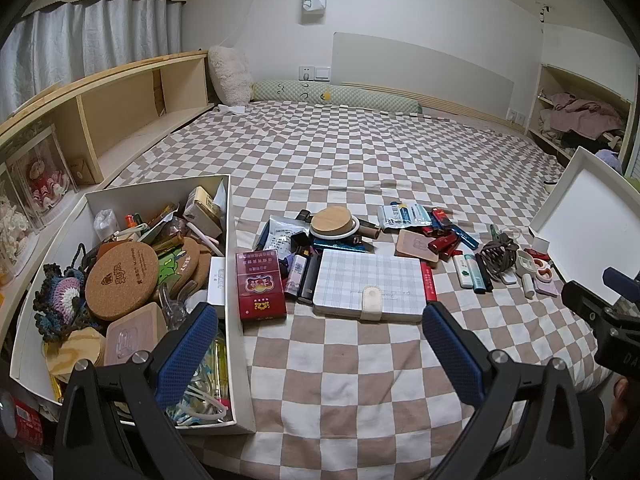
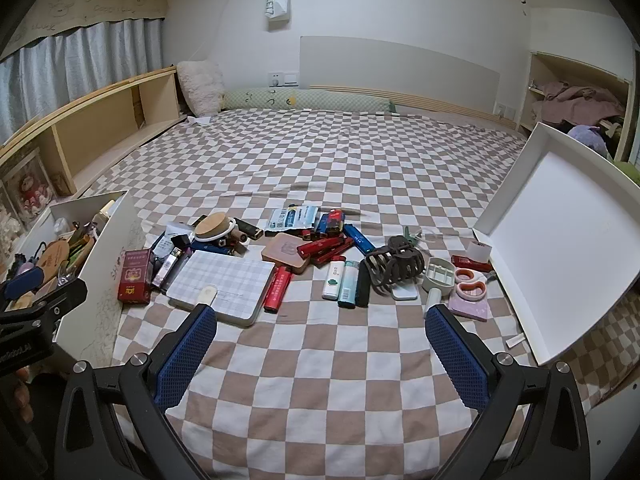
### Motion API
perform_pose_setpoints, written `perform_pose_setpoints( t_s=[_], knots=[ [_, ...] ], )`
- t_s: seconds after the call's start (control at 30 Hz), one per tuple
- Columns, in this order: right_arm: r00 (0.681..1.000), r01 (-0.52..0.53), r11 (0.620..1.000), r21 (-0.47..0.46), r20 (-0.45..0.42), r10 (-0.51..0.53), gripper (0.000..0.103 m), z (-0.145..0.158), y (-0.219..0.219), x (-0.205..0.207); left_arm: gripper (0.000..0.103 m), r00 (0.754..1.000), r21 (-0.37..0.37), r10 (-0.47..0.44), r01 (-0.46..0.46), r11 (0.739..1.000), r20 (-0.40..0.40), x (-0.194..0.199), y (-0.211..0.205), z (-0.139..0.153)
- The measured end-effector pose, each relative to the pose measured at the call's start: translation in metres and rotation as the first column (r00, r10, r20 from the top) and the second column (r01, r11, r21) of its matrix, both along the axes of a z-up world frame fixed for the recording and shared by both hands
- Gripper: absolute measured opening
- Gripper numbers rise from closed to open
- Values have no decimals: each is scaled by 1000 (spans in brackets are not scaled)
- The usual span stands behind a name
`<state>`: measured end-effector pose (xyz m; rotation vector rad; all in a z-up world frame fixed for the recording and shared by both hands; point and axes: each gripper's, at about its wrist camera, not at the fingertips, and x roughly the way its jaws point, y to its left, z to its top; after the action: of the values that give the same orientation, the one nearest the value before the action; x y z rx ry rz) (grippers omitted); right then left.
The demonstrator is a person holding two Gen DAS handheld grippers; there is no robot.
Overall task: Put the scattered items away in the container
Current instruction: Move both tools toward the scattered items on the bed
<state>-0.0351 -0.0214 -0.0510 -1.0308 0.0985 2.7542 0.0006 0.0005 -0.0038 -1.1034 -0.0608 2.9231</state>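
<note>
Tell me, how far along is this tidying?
Partly done: the white box already holds coasters and odds and ends. Nothing is in hand; the left hand-held gripper and the right are open and empty. The notebook, lighters and hair claw remain on the bed.

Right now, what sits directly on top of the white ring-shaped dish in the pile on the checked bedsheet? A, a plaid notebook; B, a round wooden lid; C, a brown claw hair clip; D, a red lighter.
B: the round wooden lid rests on the white ring-shaped dish; the brown claw hair clip lies well off to the right.
</note>
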Motion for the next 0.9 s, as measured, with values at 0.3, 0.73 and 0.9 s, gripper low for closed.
perform_pose_setpoints(
  t_s=[0.3, 0.73, 0.9],
  knots=[
    [1000, 2, 1000, -2, -1, -2, 103, 0, 1, 1, 103, 1000, 2, -2, 2, 1000, 3, 0, 1, -1],
    [1000, 3, 1000, -15, 30, -2, 103, -15, 8, -4, 103, 997, -6, -61, 62, 998, 37, -7, 21, -18],
    [999, 4, 999, -31, 43, -3, 103, -26, 14, -7, 103, 994, -23, -102, 103, 994, 44, -11, 35, -29]
  ],
)
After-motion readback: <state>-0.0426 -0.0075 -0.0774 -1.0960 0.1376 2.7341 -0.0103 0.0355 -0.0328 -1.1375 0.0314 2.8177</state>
